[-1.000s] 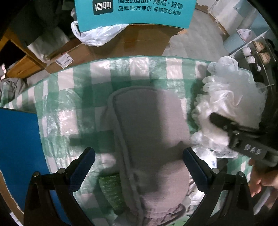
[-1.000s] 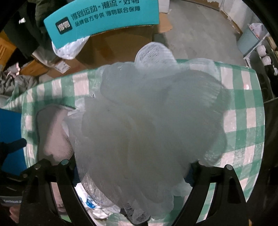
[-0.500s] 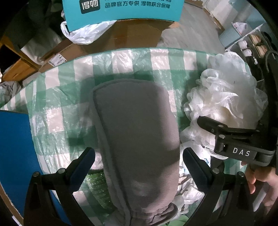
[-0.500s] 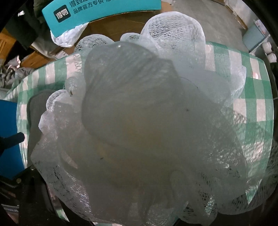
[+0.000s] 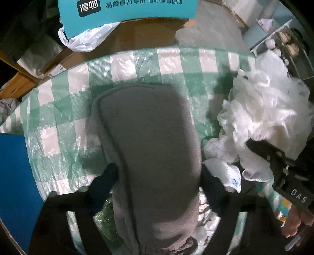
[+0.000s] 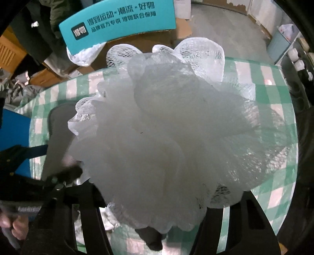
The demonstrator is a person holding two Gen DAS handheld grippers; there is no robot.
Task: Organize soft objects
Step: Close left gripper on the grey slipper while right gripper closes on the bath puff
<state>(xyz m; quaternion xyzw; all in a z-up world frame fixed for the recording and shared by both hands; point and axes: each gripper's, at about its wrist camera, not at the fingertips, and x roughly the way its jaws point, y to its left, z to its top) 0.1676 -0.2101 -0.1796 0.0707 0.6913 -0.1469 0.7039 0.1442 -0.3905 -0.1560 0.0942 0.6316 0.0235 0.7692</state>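
Fleecy grey mitt [image 5: 151, 149], frilly mesh pouf [image 6: 172, 133]

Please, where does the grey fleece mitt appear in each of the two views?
Left wrist view: the grey fleece mitt fills the centre, running from the middle to the bottom edge.
Right wrist view: only a strip shows at the left, partly hidden behind the white mesh bath sponge.
Shared landmark: the teal cardboard box with white lettering, at the top in both.

Right gripper [image 6: 157, 208] fingertips buried under mesh pouf [image 6: 172, 137], grey mitt [image 5: 151, 149] cuff cut off at frame bottom, left finger [image 5: 104, 180] motion-blurred
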